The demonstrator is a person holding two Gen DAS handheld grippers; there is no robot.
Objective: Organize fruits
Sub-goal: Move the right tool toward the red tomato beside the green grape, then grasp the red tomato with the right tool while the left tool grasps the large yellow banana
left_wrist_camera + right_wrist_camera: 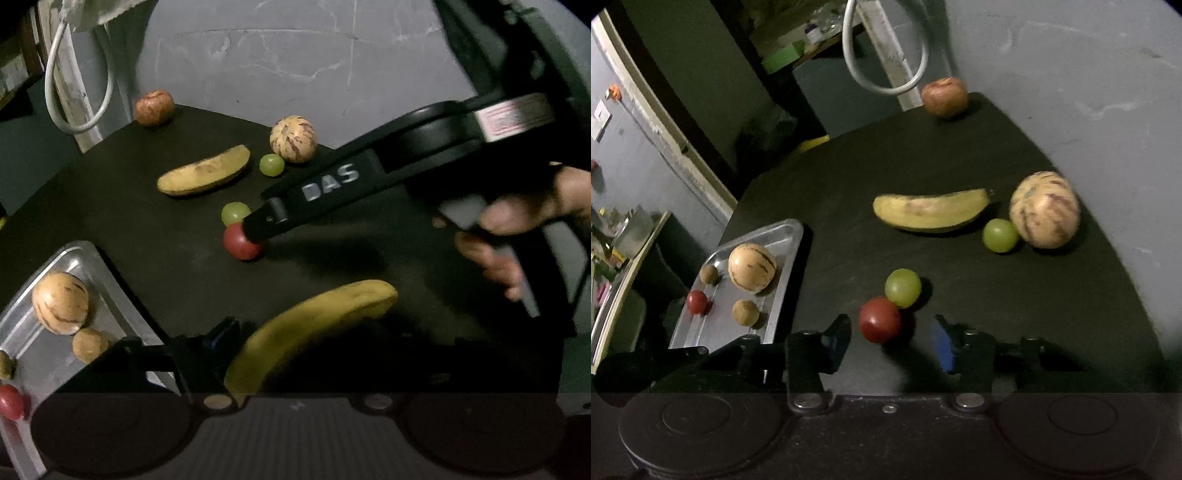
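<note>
Right wrist view: right gripper (892, 338) stands released around one red tomato (879, 320), pads apart from it. Beyond the tomato lie two green grapes (903, 288), one banana (931, 212), one striped melon (1044, 209). Left gripper (236, 354) grasps a second banana (310, 325) nearer the metal tray (783, 236).

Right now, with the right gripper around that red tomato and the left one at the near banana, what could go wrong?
1. The red tomato touches a green grape; the right gripper, jaws not yet pressing it, may nudge the grape and send it rolling across the black table.
2. The tomato is round and may slip out as the jaws meet it.
3. The left gripper meets the near banana close to one end; lifted there, it could tilt or swing.
</note>
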